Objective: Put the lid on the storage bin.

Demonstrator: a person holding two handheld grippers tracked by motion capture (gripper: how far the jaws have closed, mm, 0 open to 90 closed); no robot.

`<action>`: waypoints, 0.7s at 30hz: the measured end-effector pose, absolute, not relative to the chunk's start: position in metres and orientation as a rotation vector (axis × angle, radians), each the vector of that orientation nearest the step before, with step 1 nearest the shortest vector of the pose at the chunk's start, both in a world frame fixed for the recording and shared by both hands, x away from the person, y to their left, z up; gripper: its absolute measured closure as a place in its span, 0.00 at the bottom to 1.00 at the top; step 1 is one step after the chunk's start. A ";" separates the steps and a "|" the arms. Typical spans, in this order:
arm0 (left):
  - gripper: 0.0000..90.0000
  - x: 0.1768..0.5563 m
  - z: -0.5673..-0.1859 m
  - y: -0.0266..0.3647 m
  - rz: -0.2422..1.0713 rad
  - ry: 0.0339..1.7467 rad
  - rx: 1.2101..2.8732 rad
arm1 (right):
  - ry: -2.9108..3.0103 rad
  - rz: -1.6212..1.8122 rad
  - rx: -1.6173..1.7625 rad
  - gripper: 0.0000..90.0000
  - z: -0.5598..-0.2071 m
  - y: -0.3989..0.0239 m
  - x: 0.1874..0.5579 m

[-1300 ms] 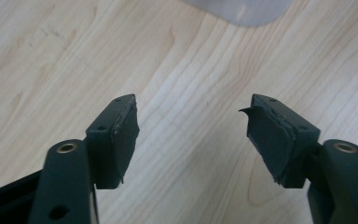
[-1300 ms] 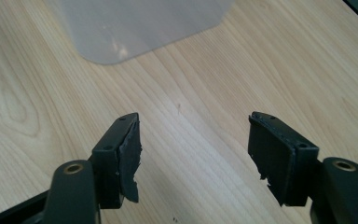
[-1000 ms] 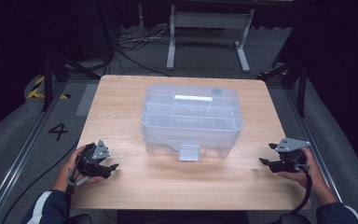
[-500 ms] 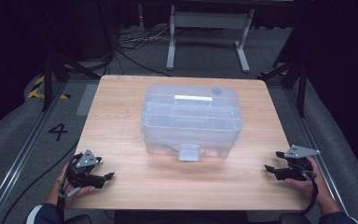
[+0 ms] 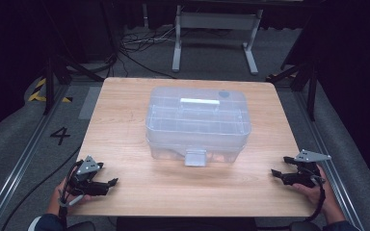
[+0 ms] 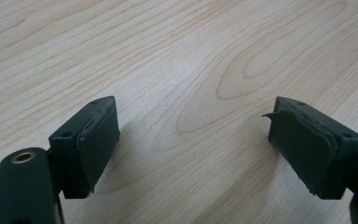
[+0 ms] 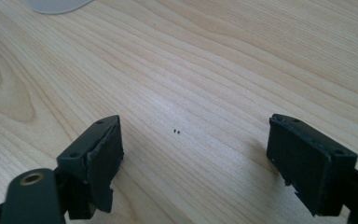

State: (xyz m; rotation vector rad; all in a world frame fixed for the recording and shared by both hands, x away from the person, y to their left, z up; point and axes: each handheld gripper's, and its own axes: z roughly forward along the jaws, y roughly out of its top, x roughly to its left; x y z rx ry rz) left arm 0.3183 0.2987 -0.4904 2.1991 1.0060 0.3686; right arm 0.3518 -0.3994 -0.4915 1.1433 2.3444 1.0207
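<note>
A clear plastic storage box [image 5: 197, 122] with a white handle and a front latch [image 5: 195, 157] stands shut in the middle of the wooden table [image 5: 125, 110]. My left gripper [image 5: 110, 185] lies low at the near left corner, pointing right. In the left gripper view it [image 6: 193, 140] is open over bare wood. My right gripper [image 5: 279, 166] lies at the near right edge, pointing left. In the right gripper view it [image 7: 196, 154] is open, with a corner of the box [image 7: 56, 4] far ahead. Both sets of jaws have just been opening, with nothing between them.
Bare wood lies between the box and the table's near edge. Grey floor with cables [image 5: 139, 43], a metal stand [image 5: 214, 21] and floor rails [image 5: 24, 159] surrounds the table. A "4" marking [image 5: 60, 135] sits on the floor at left.
Both hands have drawn back toward the near corners and sunk closer to the tabletop. The jaws of each gripper stand wider than before. The box has not moved.
</note>
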 end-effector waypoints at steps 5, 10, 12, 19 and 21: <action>0.17 0.319 -0.490 0.298 0.369 1.012 2.202 | 2.333 1.011 1.159 0.19 -0.492 -0.398 0.353; 0.16 0.320 -0.491 0.298 0.368 1.017 2.199 | 2.333 1.011 1.160 0.19 -0.492 -0.398 0.353; 0.14 0.320 -0.491 0.296 0.369 1.021 2.198 | 2.333 1.011 1.160 0.19 -0.492 -0.398 0.353; 0.12 0.322 -0.491 0.295 0.362 1.024 2.204 | 2.331 1.010 1.161 0.19 -0.492 -0.398 0.352; 0.12 0.322 -0.491 0.295 0.362 1.024 2.204 | 2.331 1.010 1.161 0.19 -0.492 -0.398 0.352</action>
